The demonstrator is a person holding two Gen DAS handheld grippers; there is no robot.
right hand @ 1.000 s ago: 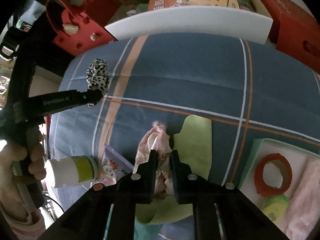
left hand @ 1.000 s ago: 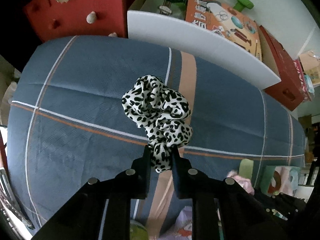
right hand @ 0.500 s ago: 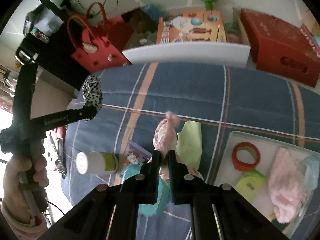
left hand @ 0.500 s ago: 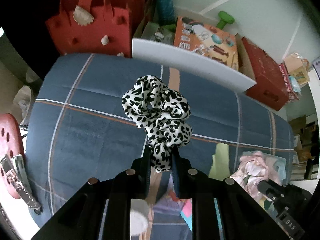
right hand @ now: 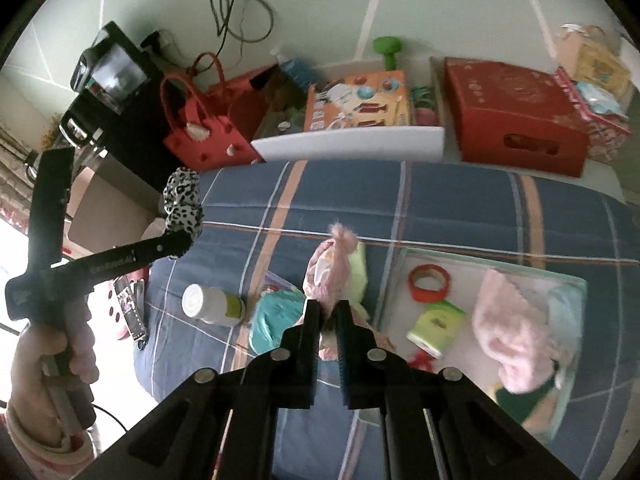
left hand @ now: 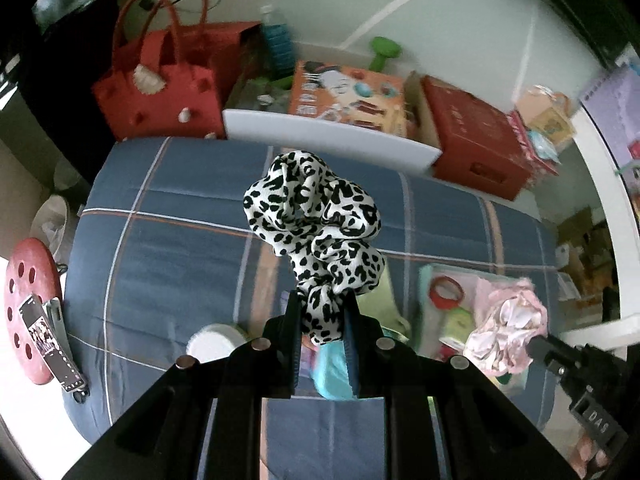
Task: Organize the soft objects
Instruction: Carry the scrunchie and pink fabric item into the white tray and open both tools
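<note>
My left gripper (left hand: 322,304) is shut on a black-and-white leopard-print scrunchie (left hand: 316,224), which hangs high above the blue plaid bedcover (left hand: 168,256). In the right wrist view the same scrunchie (right hand: 182,204) shows at the left, at the tip of the left gripper held in a hand. My right gripper (right hand: 328,308) is shut on a pink satin scrunchie (right hand: 332,264), lifted off the cover; it also shows in the left wrist view as a pink scrunchie (left hand: 508,332). A pale tray (right hand: 576,284) on the right holds a pink fluffy cloth (right hand: 508,340), a red ring (right hand: 428,282) and a green roll (right hand: 436,326).
On the cover lie a white bottle (right hand: 212,304), a teal bundle (right hand: 276,316) and a light-green cloth (right hand: 358,268). Behind the bed stand a red felt bag (right hand: 204,136), a white board (right hand: 352,144), an orange box (right hand: 356,100) and a red box (right hand: 516,114). A red stool (left hand: 28,308) stands at the left.
Both grippers have risen well above the bed with their scrunchies. The right jaws have tightened on the pink scrunchie, which left the cover. More of the room and tray is in view.
</note>
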